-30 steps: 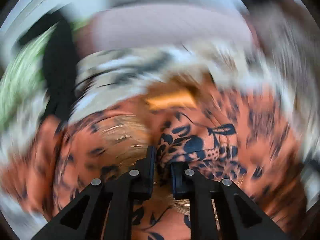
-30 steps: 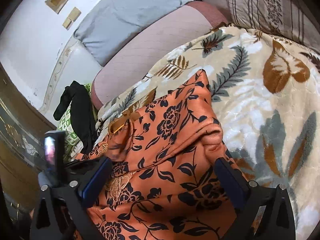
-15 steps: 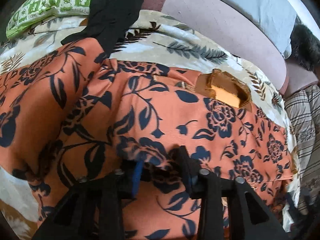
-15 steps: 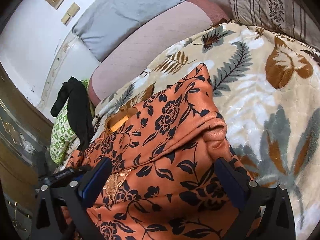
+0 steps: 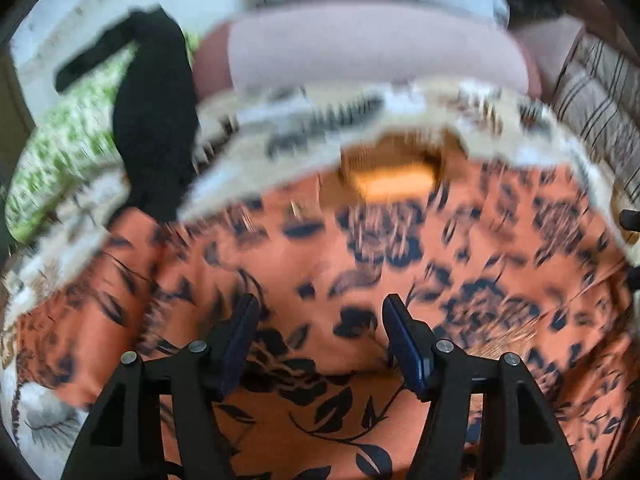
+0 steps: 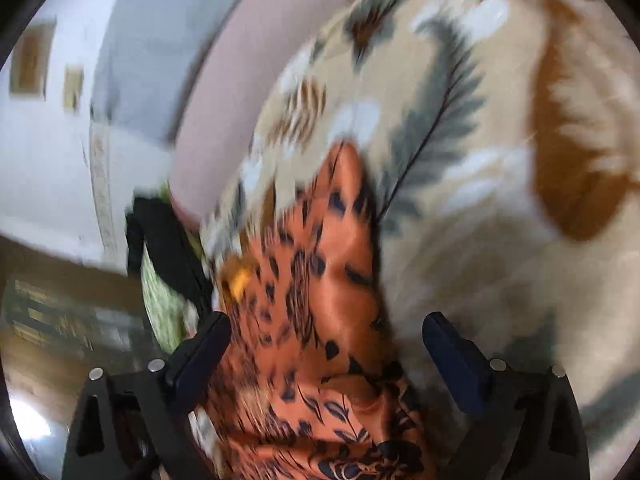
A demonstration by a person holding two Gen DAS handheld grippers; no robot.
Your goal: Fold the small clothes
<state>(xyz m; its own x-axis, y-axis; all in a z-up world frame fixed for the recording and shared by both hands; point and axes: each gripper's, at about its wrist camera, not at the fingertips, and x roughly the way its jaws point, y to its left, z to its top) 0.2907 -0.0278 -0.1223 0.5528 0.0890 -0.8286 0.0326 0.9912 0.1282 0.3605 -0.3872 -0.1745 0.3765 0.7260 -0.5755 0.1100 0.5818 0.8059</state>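
Careful: your left tool (image 5: pixel 316 336) has just been opening, right tool (image 6: pixel 326 350) closing, both apart; garment (image 5: pixel 360 280) may unfold toward twelve o'clock.

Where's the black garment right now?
In the left wrist view the black garment is draped at upper left, over the green patterned pillow, just beyond the orange floral garment on the leaf-print blanket.

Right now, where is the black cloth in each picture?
Left wrist view: the black cloth hangs at upper left, above the orange garment.
Right wrist view: the black cloth sits at middle left, just left of the orange garment.
Shared landmark: the pink cushion, to the right of the cloth in both.
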